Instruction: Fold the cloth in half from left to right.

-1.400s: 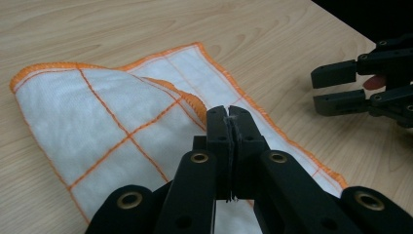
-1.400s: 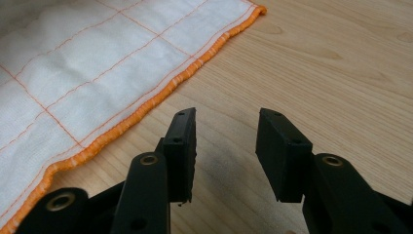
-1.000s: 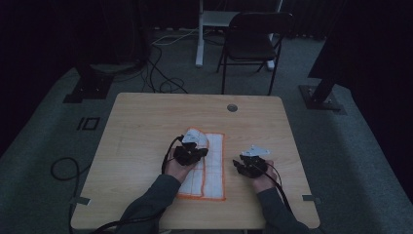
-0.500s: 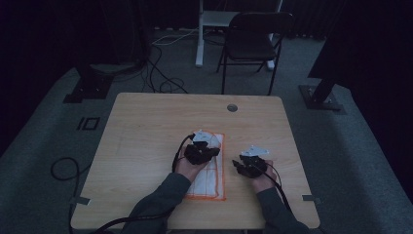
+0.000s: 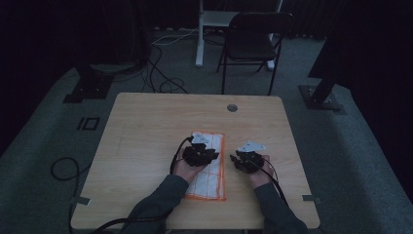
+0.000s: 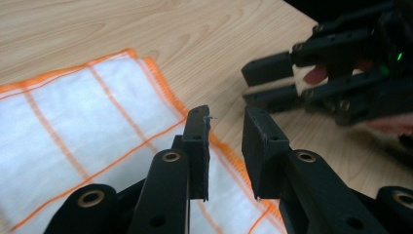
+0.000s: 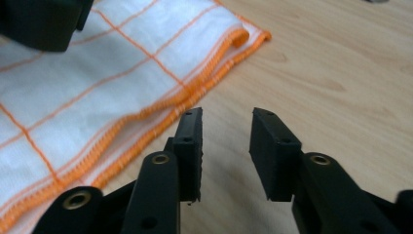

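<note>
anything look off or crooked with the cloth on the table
Nothing stands out. The white cloth with orange lines lies flat and folded on the wooden table, its edges roughly square to the table's. No spill or tear shows; a stray thread clings to the left tool.

A white cloth (image 5: 210, 168) with an orange checked grid and orange stitched hem lies flat and folded into a long strip on the bench (image 5: 146, 131), just toward the person from the bench's middle, lengthwise away from them.
</note>
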### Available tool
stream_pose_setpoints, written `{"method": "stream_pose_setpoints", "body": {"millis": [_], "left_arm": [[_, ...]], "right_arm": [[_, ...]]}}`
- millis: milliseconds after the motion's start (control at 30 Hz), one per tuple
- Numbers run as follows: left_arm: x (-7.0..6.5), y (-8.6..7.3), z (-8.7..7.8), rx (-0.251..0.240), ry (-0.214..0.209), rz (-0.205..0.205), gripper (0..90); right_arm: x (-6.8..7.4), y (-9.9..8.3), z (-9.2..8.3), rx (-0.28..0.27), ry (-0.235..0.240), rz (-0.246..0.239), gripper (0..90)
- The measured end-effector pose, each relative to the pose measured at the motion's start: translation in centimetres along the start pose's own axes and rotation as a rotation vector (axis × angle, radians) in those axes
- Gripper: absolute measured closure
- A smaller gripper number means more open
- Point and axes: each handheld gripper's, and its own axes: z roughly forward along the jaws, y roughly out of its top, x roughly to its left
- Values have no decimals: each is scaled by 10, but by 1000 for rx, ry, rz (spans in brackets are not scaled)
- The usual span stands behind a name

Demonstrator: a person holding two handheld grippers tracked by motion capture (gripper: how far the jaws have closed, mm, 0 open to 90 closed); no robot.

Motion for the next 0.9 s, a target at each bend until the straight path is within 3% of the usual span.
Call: {"method": "stream_pose_setpoints", "body": {"millis": [467,667,733,900], "left_arm": [[12,-26,-24,7,59,-19,711],[19,-41,-32,12,80,-51,710],[23,-46,-35,13,87,-69,710],[26,-54,-36,19,98,-83,711]], "right_arm": [[-7,31,31,-13,21,21,675],[-16,45,47,-33,55,66,660],[-19,48,53,-18,49,78,649],[-29,50,71,13,105,125,647]]}}
